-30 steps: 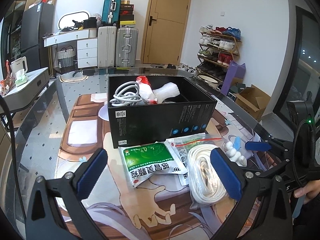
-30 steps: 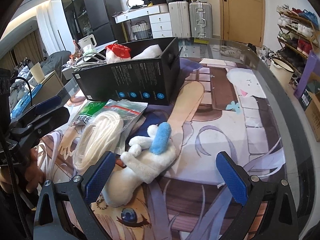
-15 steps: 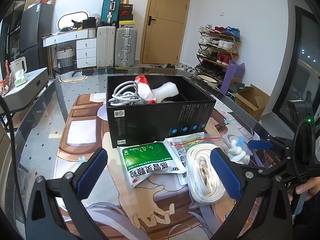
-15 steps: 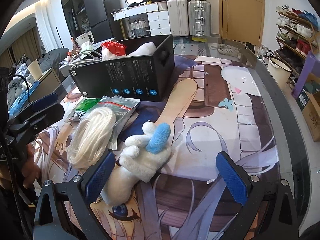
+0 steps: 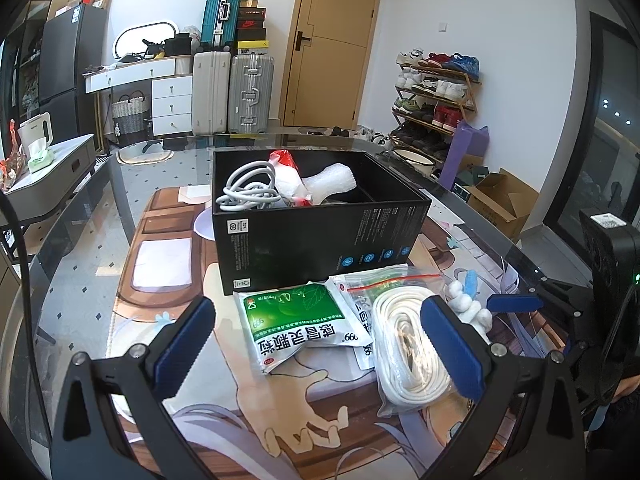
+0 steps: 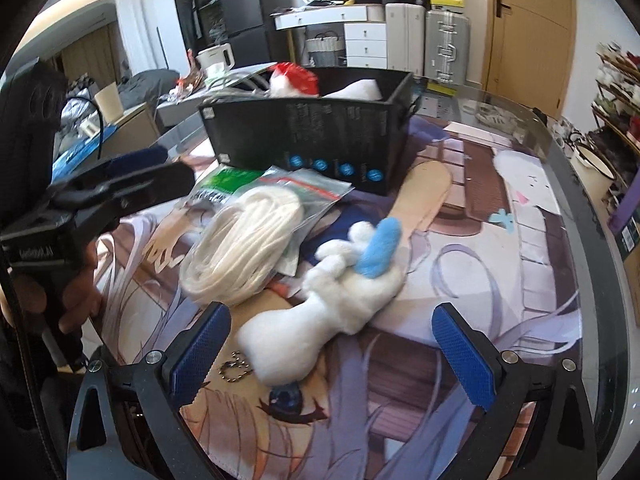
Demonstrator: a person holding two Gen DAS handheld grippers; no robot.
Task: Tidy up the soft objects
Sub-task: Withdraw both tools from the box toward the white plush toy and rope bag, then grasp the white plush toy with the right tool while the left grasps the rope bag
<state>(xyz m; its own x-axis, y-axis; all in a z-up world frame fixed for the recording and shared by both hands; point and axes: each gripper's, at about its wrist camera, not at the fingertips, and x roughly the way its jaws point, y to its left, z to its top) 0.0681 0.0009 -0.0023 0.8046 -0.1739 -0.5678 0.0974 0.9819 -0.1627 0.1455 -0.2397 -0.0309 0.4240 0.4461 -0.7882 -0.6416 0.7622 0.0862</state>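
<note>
Left wrist view: the left gripper (image 5: 320,344) hangs above the printed mat (image 5: 280,412) with its blue-padded fingers (image 5: 182,346) spread wide and nothing between them. Just ahead, between the fingers, lies a green medicine packet (image 5: 296,326); toward the right finger lies a clear zip bag of coiled white strap (image 5: 408,350), partly overlapping a second packet. Beyond these stands an open black box (image 5: 320,240) holding a white cable (image 5: 248,192), a red-and-white bag (image 5: 290,178) and a roll of white foam wrap (image 5: 332,182). Past the right finger, a white plush toy (image 5: 466,304) shows beside the right gripper (image 5: 516,304), seen side-on. Right wrist view: the right gripper (image 6: 334,350) is likewise spread wide and empty, low over the mat (image 6: 460,264). The white plush toy (image 6: 340,300), with a blue part, lies between the fingers and just ahead, nearer the left finger, untouched. The strap bag (image 6: 248,248) lies ahead to the left, the black box (image 6: 312,140) farther ahead. The left gripper (image 6: 120,184), held by a hand (image 6: 76,292), sits far left.
</note>
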